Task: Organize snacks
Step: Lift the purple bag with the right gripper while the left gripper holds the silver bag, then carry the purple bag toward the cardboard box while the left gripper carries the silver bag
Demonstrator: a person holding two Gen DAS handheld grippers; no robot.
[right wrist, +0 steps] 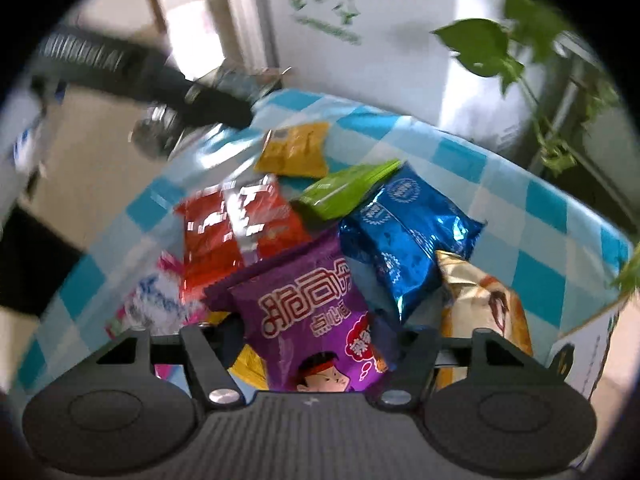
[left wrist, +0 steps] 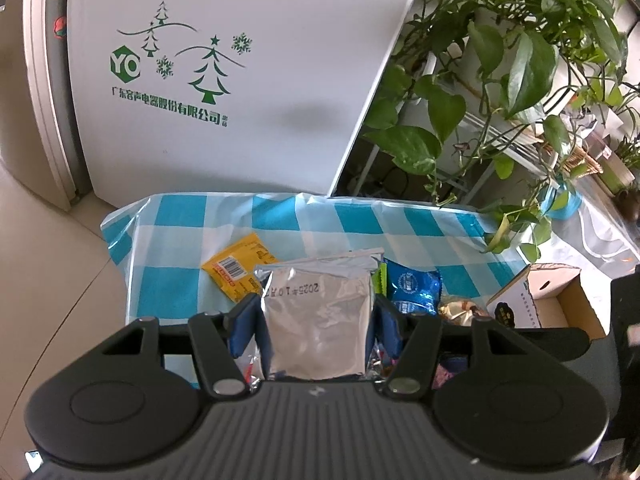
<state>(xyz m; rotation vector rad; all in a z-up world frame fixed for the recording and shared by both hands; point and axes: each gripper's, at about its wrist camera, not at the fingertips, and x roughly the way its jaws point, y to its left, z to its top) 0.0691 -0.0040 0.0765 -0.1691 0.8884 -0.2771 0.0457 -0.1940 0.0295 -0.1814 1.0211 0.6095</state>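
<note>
My left gripper (left wrist: 317, 320) is shut on a silver foil packet (left wrist: 316, 280), its blue pads (left wrist: 244, 328) pressing both sides, above the blue-and-white checked tablecloth (left wrist: 180, 248). My right gripper (right wrist: 316, 336) is shut on a purple snack packet (right wrist: 304, 296) over a heap of snacks. Around it lie a red packet (right wrist: 236, 228), a yellow one (right wrist: 296, 152), a green one (right wrist: 344, 190), a shiny blue one (right wrist: 404, 240), a tan one (right wrist: 484, 304) and a pink-white one (right wrist: 152, 304). The left wrist view also shows the yellow packet (left wrist: 236, 276) and blue packet (left wrist: 416, 288).
An open cardboard box (left wrist: 552, 304) stands at the table's right end. A white appliance (left wrist: 240, 80) with green tree prints rises behind the table. Leafy plants (left wrist: 500, 60) on a rack crowd the back right. Tiled floor (left wrist: 48, 272) lies to the left.
</note>
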